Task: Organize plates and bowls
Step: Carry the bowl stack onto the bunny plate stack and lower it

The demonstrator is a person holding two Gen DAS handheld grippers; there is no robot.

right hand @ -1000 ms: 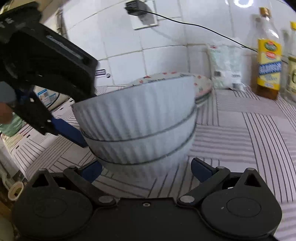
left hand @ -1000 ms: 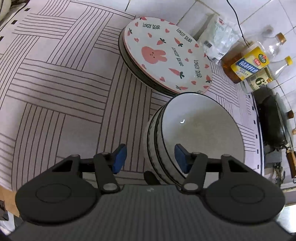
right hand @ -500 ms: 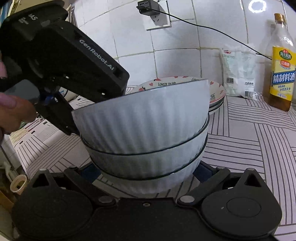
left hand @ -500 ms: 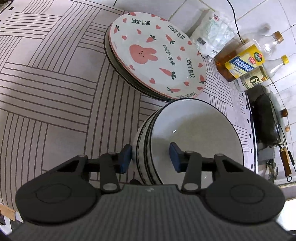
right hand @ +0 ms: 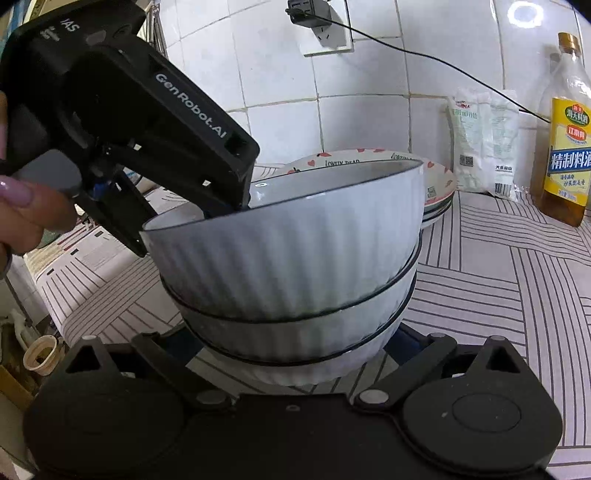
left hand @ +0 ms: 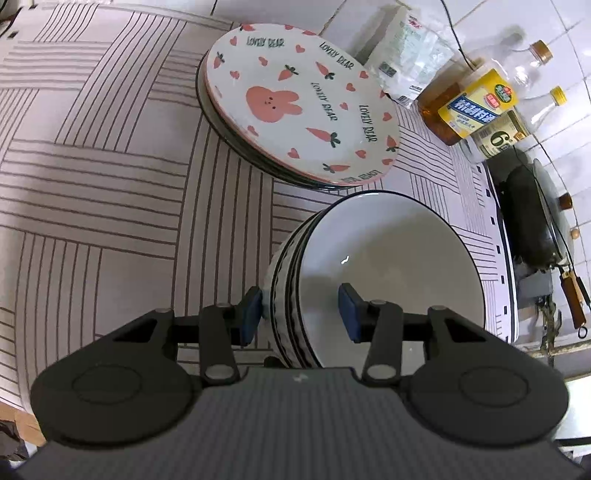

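A stack of three ribbed white bowls (right hand: 291, 273) with dark rims stands on the striped counter; it also shows in the left wrist view (left hand: 388, 273). My left gripper (left hand: 301, 314) straddles the near rims, one pad outside and one inside the top bowl, with a gap on the inside pad. My right gripper (right hand: 295, 343) is open with its fingers around the base of the stack. A stack of plates topped by a pink rabbit plate (left hand: 299, 107) lies behind the bowls, and its rim shows in the right wrist view (right hand: 436, 177).
A white packet (left hand: 406, 48) and oil and sauce bottles (left hand: 476, 107) stand by the tiled wall. A dark wok (left hand: 528, 218) sits on the stove at the right. In the right wrist view a bottle (right hand: 569, 155) and wall socket (right hand: 321, 26) show.
My left gripper has closed in over the bowl rims and narrowed its gap. My right gripper has moved closer, its fingers now around the base of the stack.
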